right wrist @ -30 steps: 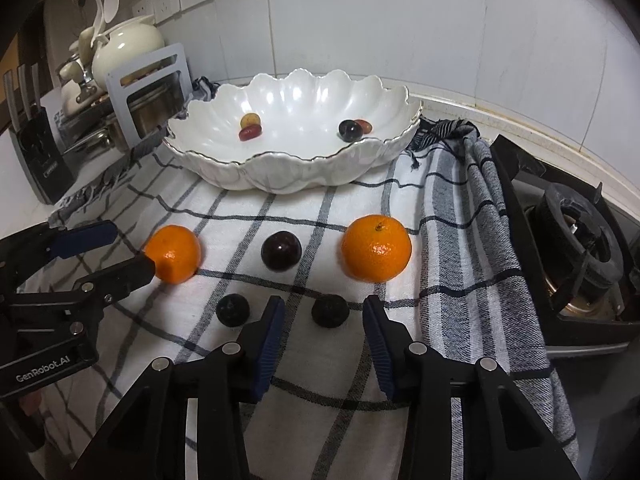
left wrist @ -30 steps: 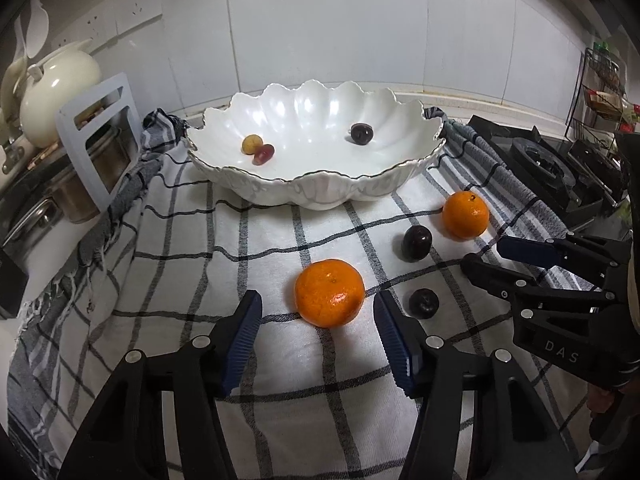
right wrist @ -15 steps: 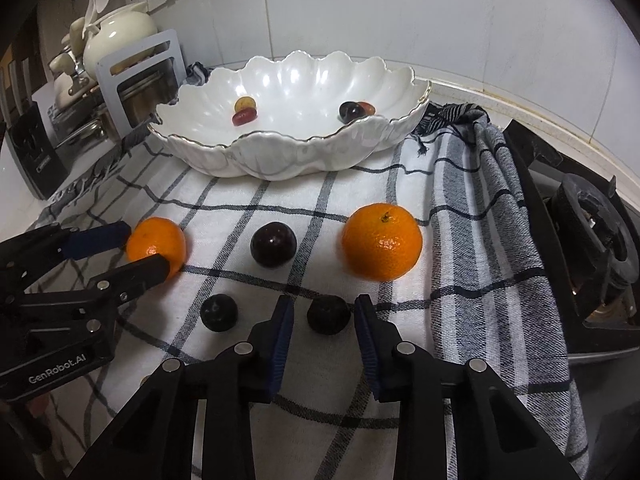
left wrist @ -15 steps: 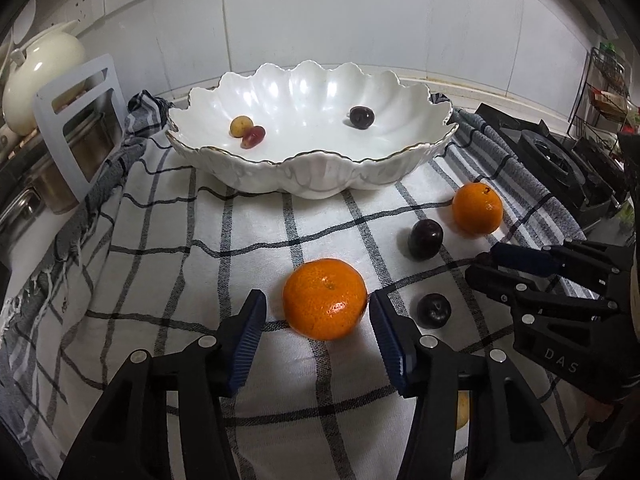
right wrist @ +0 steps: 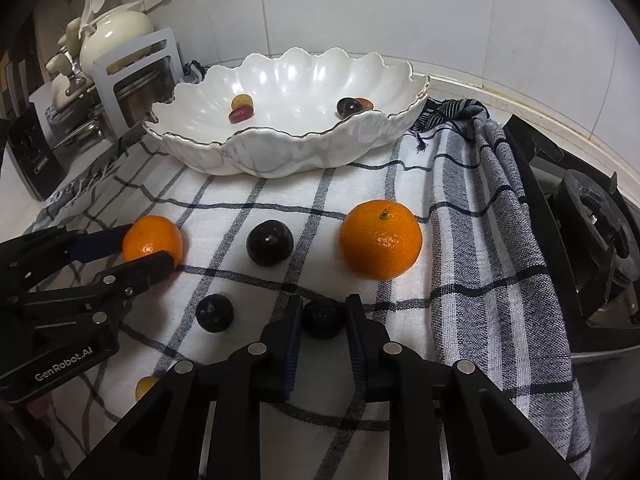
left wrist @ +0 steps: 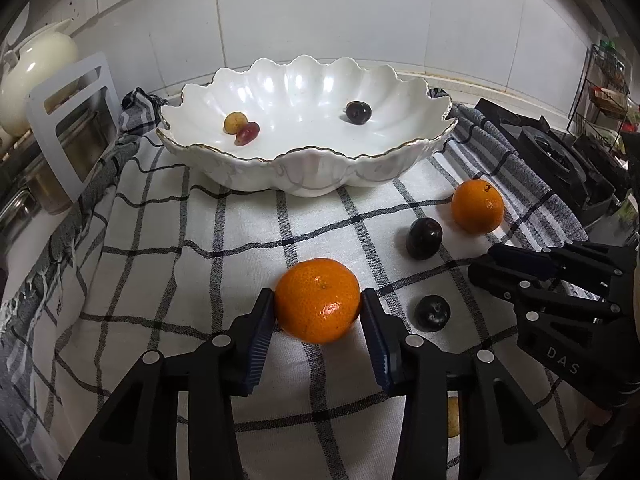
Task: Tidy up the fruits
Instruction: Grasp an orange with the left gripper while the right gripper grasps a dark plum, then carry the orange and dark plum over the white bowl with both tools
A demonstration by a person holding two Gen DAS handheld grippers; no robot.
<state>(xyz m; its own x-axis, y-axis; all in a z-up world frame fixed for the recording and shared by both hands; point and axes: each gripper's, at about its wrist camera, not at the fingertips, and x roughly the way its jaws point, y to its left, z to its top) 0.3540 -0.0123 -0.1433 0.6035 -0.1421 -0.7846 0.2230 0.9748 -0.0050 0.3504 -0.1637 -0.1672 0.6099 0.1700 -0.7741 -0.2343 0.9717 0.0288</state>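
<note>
A white scalloped bowl [left wrist: 304, 176] stands at the back of a checked cloth and holds several small fruits; it also shows in the right wrist view [right wrist: 280, 156]. My left gripper [left wrist: 318, 312] is shut on an orange [left wrist: 318, 300], which still rests on the cloth. My right gripper [right wrist: 322, 318] is shut on a dark plum [right wrist: 323, 317] on the cloth. A second orange [right wrist: 381, 239], a larger dark plum [right wrist: 269, 243] and a small dark plum [right wrist: 214, 313] lie loose between the grippers.
A small yellow fruit [right wrist: 146, 386] lies near the cloth's front edge. A gas hob [right wrist: 592, 240] sits to the right. A metal rack with pots and a cream teapot [right wrist: 116, 36] stands at the left. The tiled wall is behind the bowl.
Both grippers have moved forward and closed. The left jaws now press the orange's sides, and the right jaws now pinch the dark plum. The fruit has stayed on the cloth.
</note>
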